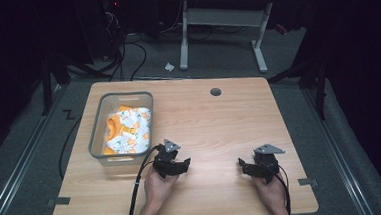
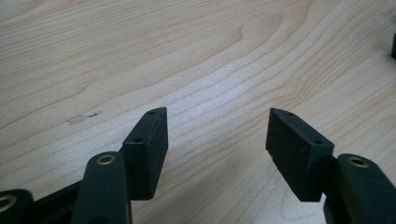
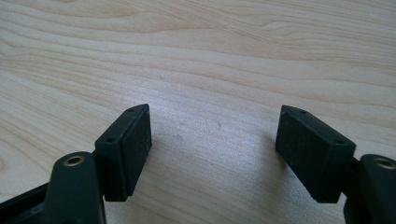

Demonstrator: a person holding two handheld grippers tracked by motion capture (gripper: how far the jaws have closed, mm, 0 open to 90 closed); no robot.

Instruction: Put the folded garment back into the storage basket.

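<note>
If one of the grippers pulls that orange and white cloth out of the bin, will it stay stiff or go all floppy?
Probably floppy: the cloth lies crumpled and folded inside the grey bin, so it would likely droop and unfold when lifted. It looks thin, so probably light. A trailing end might catch on the bin's rim.

Cloth (image 1: 128, 131) in bin (image 1: 96, 124) at table's (image 1: 219, 120) left; both tools before it, apart.
</note>
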